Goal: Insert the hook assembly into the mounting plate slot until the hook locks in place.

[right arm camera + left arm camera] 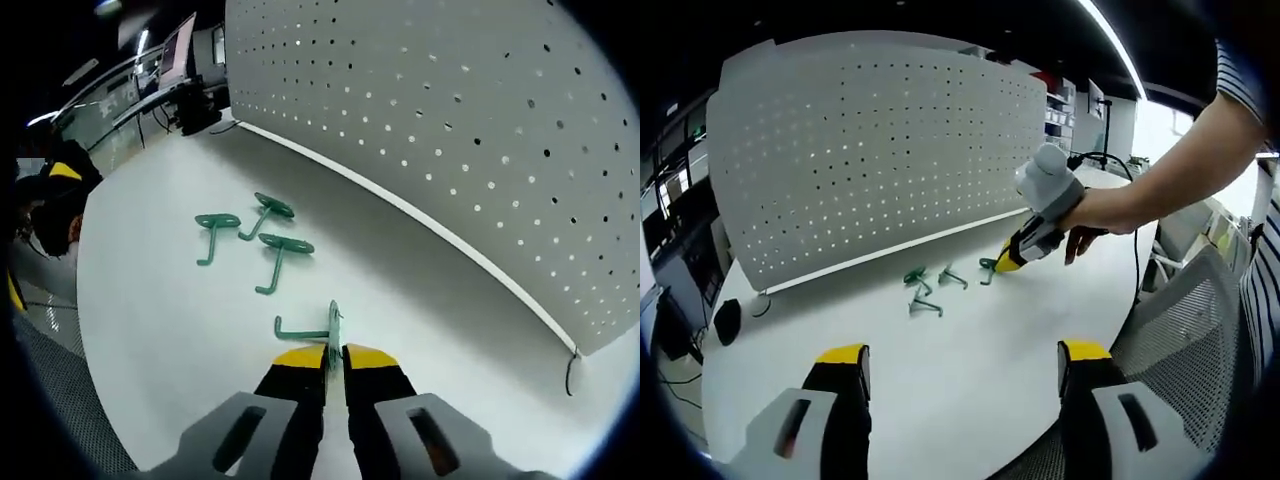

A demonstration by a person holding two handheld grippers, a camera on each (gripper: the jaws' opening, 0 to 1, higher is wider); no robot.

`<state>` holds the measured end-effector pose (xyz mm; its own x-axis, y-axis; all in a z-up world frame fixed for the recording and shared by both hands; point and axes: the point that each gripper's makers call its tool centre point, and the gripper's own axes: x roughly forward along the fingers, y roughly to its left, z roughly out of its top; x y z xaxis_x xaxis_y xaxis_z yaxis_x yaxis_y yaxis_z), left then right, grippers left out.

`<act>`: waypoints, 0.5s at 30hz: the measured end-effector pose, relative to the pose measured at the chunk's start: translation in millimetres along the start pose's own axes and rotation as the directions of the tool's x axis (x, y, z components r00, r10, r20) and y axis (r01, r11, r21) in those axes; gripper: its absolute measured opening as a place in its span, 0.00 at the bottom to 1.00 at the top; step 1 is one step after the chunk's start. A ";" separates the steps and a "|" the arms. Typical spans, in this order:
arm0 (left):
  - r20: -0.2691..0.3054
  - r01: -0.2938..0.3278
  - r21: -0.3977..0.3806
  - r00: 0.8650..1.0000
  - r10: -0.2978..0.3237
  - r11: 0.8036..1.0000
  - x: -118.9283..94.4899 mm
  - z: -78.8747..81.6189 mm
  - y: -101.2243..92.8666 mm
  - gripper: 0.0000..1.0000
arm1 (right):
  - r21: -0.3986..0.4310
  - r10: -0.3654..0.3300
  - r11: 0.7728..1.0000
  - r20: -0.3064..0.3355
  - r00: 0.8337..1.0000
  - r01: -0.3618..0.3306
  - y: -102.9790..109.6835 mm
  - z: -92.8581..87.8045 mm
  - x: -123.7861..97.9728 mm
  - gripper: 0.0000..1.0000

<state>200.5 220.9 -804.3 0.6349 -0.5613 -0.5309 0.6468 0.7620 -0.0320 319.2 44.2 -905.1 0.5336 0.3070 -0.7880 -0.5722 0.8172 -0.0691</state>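
Left gripper (965, 375) hangs over bare tabletop (970, 330), fingers wide with nothing between them. Three green hooks (258, 235) lie loose near the pegboard (450, 130), with open white surface around them. Right gripper (335, 358) has its fingers pinched on a fourth hook (312, 328), just before the pegboard's lower edge.

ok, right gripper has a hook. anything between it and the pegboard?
Nothing visible. The right gripper is shut on a hook on the table; bare tabletop runs from there to the pegboard. The three other hooks lie off to the side, out of that path.
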 end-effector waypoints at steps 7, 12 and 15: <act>-0.007 0.003 0.002 1.000 -0.003 1.000 -0.2 -1.0 -0.6 0.76 | -0.006 -0.006 1.000 0.001 1.000 0.006 0.5 -1.7 -0.5 0.02; -0.011 0.007 0.007 1.000 -0.007 1.000 0.1 -1.6 -2.0 0.76 | -0.029 -0.017 0.999 0.012 1.000 0.018 1.2 -2.6 -0.9 0.02; -0.010 0.009 0.008 1.000 -0.009 1.000 0.0 -1.6 -2.1 0.75 | -0.035 -0.019 0.999 0.007 1.000 0.020 2.2 -2.9 -1.9 0.01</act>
<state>198.5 219.9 -805.6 0.6246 -0.5647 -0.5394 0.6559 0.7543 -0.0302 315.1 44.0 -905.6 0.5492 0.2947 -0.7820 -0.5829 0.8056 -0.1057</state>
